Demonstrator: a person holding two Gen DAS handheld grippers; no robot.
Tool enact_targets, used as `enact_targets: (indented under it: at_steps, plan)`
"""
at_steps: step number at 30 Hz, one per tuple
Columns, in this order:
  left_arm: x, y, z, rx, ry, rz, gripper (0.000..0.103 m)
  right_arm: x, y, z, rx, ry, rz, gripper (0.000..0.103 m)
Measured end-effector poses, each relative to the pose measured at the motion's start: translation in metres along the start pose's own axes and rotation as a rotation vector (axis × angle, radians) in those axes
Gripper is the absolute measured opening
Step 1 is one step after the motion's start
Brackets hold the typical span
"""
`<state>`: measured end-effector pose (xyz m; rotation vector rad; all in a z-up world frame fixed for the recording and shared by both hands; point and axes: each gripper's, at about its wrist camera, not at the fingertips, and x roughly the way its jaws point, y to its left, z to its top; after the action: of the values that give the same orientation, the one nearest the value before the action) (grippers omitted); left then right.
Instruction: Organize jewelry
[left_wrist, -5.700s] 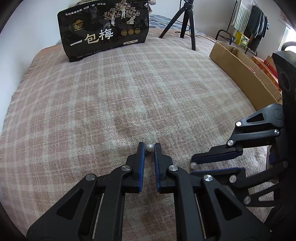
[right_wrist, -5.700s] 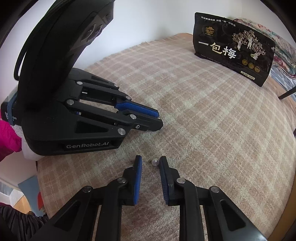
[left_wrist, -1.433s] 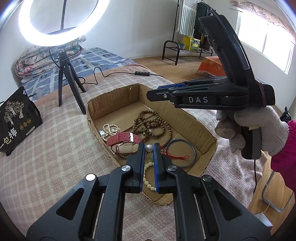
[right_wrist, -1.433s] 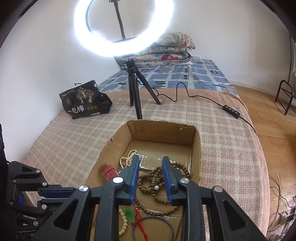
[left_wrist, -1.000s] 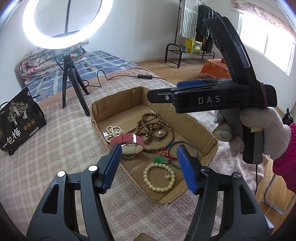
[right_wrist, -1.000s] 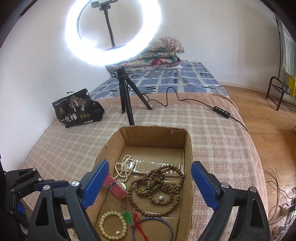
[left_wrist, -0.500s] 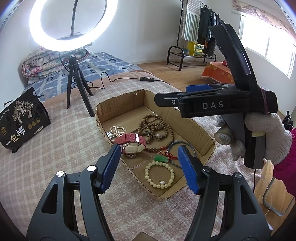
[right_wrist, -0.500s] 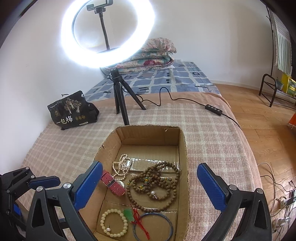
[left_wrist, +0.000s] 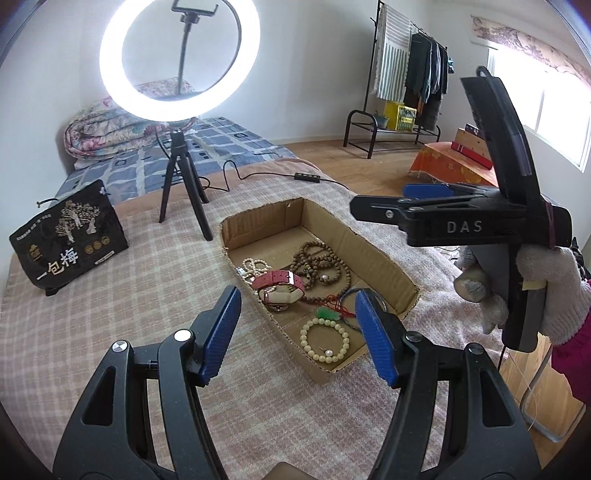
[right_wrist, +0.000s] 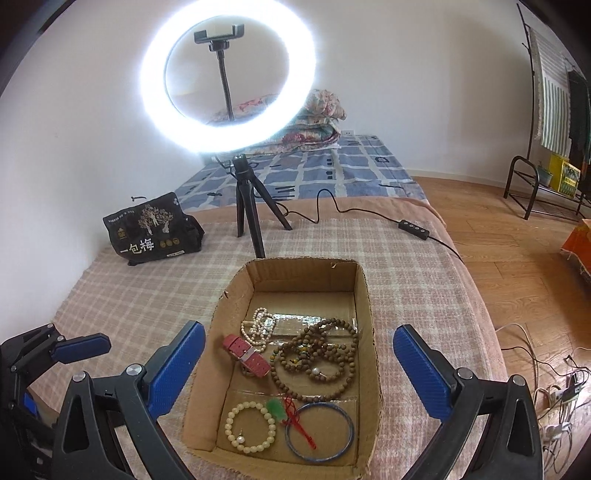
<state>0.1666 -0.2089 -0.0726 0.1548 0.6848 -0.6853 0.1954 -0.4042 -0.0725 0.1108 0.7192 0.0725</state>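
Note:
An open cardboard box (left_wrist: 388, 266) (right_wrist: 365, 332) lies on the plaid blanket. It holds a wooden bead necklace (right_wrist: 314, 354), a red watch strap (left_wrist: 280, 280), a cream bead bracelet (left_wrist: 325, 339) (right_wrist: 251, 428), a blue bangle (right_wrist: 319, 432) and a green pendant (right_wrist: 277, 408). One pearl stud (right_wrist: 240, 439) rests inside the cream bracelet, another (right_wrist: 316, 370) on the wooden beads. My left gripper (left_wrist: 295, 295) hovers open and bare before the box's near corner. My right gripper (right_wrist: 298, 328) stands wide open above the box, holding nothing.
A lit ring light (right_wrist: 229, 77) on a tripod stands behind the box, its cable (right_wrist: 413, 225) trailing right. A black snack bag (left_wrist: 70, 243) sits at the far left. A gloved hand (left_wrist: 546, 295) holds the right gripper. The bed's edge drops to wooden floor on the right.
Both grippers, earlier shut on pearl studs over the box, have opened and the studs now lie in it. Both have since drawn back and upward; the right jaws widened further.

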Motion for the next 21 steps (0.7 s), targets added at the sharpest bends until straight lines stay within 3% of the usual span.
enact_targets:
  at_steps: [5,9,14,21]
  plan:
    - [-0.03,0.005,-0.002,-0.015,-0.04,0.029,0.078,-0.027,0.01,-0.003,0.011,-0.027,-0.041,0.103]
    - [-0.049,0.011,-0.003,-0.043,-0.06,0.049,0.079,-0.049,0.016,-0.007,0.025,-0.053,-0.077,0.103]
    - [-0.071,0.02,-0.005,-0.087,-0.093,0.079,0.091,-0.072,0.023,-0.016,0.04,-0.072,-0.105,0.103]
    - [-0.096,0.036,-0.013,-0.106,-0.112,0.143,0.091,-0.093,0.039,-0.025,0.01,-0.081,-0.139,0.103]
